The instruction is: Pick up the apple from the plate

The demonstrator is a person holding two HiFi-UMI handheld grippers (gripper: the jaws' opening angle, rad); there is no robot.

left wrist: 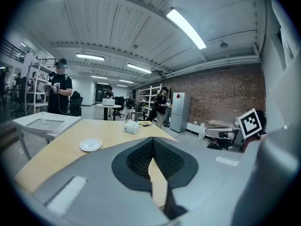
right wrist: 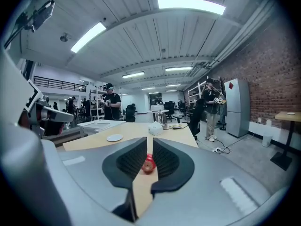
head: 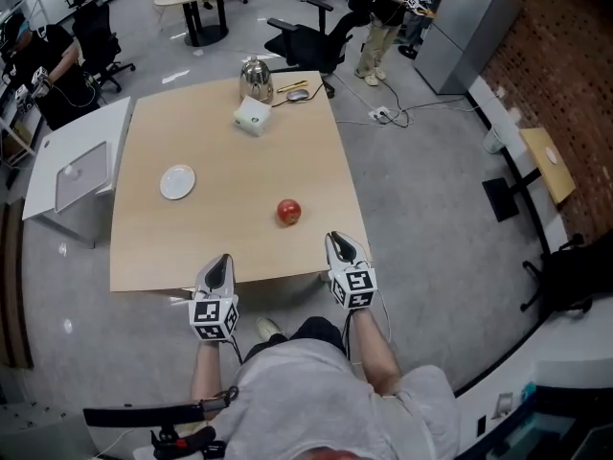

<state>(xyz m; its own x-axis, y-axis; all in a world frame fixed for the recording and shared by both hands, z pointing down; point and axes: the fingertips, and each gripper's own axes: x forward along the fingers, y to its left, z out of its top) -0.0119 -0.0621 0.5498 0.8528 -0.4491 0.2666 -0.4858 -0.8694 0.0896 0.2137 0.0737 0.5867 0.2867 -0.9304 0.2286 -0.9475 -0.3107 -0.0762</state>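
Red apple (head: 288, 212) on table (head: 239, 175), left tool (head: 222, 259) jaws together, right tool (head: 336, 240) jaws a slit apart, both empty.

Round red apple (head: 288, 212), sitting upright on the bare wooden table (head: 230, 242). Small white plate (head: 177, 182) lying flat, well apart, off to the left.

Matt light wood table (head: 239, 180), glossy red apple (head: 288, 212), shiny metal kettle (head: 255, 78), smooth white plate (head: 177, 181)
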